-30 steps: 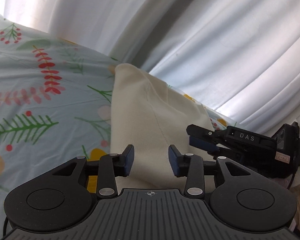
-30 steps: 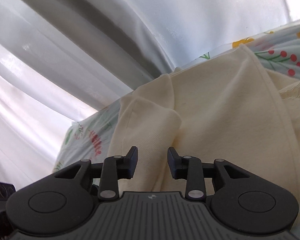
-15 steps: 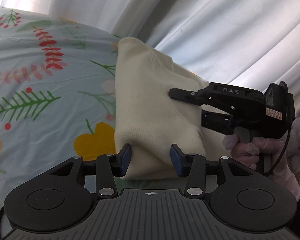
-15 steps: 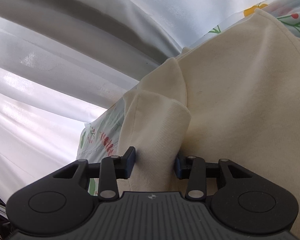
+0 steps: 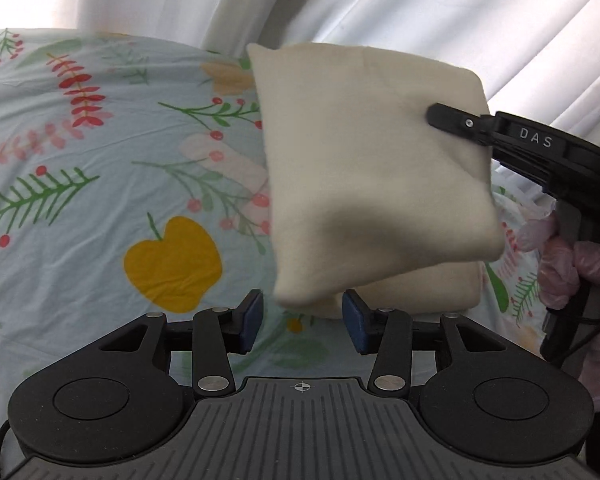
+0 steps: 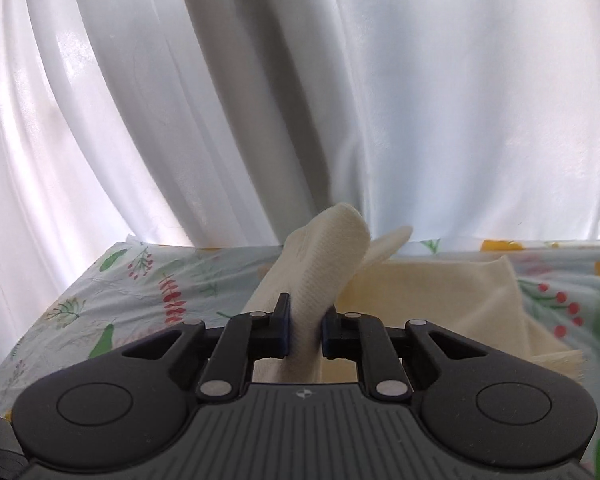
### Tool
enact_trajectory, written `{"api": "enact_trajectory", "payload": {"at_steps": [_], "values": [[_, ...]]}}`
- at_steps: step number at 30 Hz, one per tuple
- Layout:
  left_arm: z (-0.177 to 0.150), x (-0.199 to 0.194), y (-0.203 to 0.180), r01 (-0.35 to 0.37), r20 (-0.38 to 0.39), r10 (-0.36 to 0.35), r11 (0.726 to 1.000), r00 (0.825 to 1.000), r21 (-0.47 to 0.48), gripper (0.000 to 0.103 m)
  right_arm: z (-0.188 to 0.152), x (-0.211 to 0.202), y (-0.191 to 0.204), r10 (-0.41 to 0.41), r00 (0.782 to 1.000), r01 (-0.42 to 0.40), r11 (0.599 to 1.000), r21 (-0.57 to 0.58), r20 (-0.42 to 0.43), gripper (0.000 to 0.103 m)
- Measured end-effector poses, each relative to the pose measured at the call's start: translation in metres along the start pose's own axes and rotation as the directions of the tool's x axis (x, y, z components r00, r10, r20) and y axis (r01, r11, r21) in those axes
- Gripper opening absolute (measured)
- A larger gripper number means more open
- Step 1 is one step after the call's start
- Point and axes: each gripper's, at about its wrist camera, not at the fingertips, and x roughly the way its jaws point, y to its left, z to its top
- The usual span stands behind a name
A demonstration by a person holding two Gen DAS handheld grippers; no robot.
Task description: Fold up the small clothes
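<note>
You are holding the cream garment (image 5: pixel 372 184) up off the floral bedsheet (image 5: pixel 100 184) with your right gripper (image 6: pixel 305 330), whose jaws are pinched down on a doubled edge of the cloth; in the right wrist view the fold is rising between the fingers and arching forward toward the white curtain (image 6: pixel 260 100).

Taking that raised flap as the landmark: the left gripper (image 5: pixel 302 320) is sitting just below and in front of its lower corner, jaws spread wide and holding nothing. The corner is hanging right at the gap between the blue pads (image 5: pixel 354 322), but I cannot tell whether cloth is actually inside the gap.

The rest of the garment is lying flat on the sheet beneath and behind the flap, to the right of the yellow apple print (image 5: pixel 172 264).

The flap is stretching from your right gripper's pinch at its upper right edge down to the free corner at your left gripper, so its long axis is running diagonally between your two tools. Your left hand is plainly the nearer one to that loose corner; the next move probably depends on catching it there or laying the flap over the flat part.
</note>
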Motion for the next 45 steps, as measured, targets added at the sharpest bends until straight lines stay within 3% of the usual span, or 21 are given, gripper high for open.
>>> {"api": "enact_trajectory", "payload": {"at_steps": [3,6,11,13,16,17,18,20,22,25,27,31,34,39,43,45], "values": [[-0.001,0.003,0.000,0.026,-0.021,-0.026,1.000,0.999,-0.006,0.049,-0.009,0.006,-0.034,-0.076,0.995,0.079,0.996,0.042,-0.060,0.013],[0.000,0.003,-0.002,0.036,-0.014,-0.036,0.999,0.999,-0.003,0.049,-0.027,0.017,-0.066,-0.091,0.981,0.113,0.986,0.124,-0.170,0.016],[0.006,0.003,0.002,0.053,0.001,-0.053,0.998,0.999,-0.029,0.050,-0.040,0.009,-0.091,0.057,0.987,-0.004,0.941,0.338,-0.147,0.032],[0.007,0.005,0.001,0.054,-0.004,-0.054,0.998,0.999,-0.033,0.050,-0.039,0.014,-0.091,0.099,0.985,-0.039,0.928,0.370,-0.144,0.038],[0.005,0.010,-0.004,0.060,-0.024,-0.061,0.998,0.998,-0.019,0.051,-0.037,0.024,-0.076,0.063,0.983,-0.007,0.953,0.302,-0.175,0.037],[0.004,0.012,-0.006,0.060,-0.033,-0.060,0.998,0.998,-0.011,0.052,-0.036,0.025,-0.069,0.026,0.983,0.020,0.968,0.251,-0.180,0.023],[0.003,0.014,-0.008,0.057,-0.040,-0.057,0.998,0.998,-0.002,0.052,-0.034,0.024,-0.059,-0.022,0.984,0.055,0.982,0.183,-0.179,0.016],[0.001,0.017,-0.012,0.042,-0.056,-0.040,0.999,0.998,0.023,0.052,-0.028,0.011,-0.034,-0.119,0.985,0.123,0.992,0.020,-0.124,0.013],[0.000,0.019,-0.015,0.024,-0.056,-0.021,0.999,0.998,0.042,0.052,-0.022,-0.005,-0.017,-0.154,0.988,0.152,0.986,-0.069,-0.025,0.012],[0.000,0.022,-0.012,0.011,-0.061,-0.009,0.999,0.998,0.034,0.052,-0.014,-0.024,-0.019,-0.200,0.978,0.203,0.977,-0.059,0.060,0.011],[0.000,0.023,-0.010,0.009,-0.066,-0.008,1.000,0.998,0.021,0.052,-0.015,-0.022,-0.028,-0.264,0.963,0.268,0.961,-0.070,0.057,0.010],[0.001,0.023,-0.009,0.023,-0.075,-0.021,1.000,0.997,0.019,0.052,-0.027,-0.010,-0.055,-0.338,0.941,0.338,0.941,-0.023,-0.028,0.008],[0.003,0.019,-0.009,0.023,-0.070,-0.021,1.000,0.997,0.016,0.052,-0.037,-0.007,-0.068,-0.347,0.932,0.352,0.936,0.027,-0.104,0.018],[0.012,0.005,-0.006,0.055,-0.028,-0.055,0.998,0.998,-0.020,0.052,-0.056,-0.054,-0.071,-0.252,0.964,0.264,0.939,0.221,-0.081,0.032],[0.020,-0.001,-0.009,0.127,-0.004,-0.128,0.990,0.992,-0.063,0.053,-0.078,-0.083,-0.082,-0.145,0.985,0.170,0.901,0.400,-0.093,0.039],[0.026,0.003,-0.014,0.141,-0.001,-0.141,0.987,0.990,-0.074,0.054,-0.088,-0.091,-0.090,-0.074,0.993,0.113,0.853,0.510,-0.097,0.048]]}}
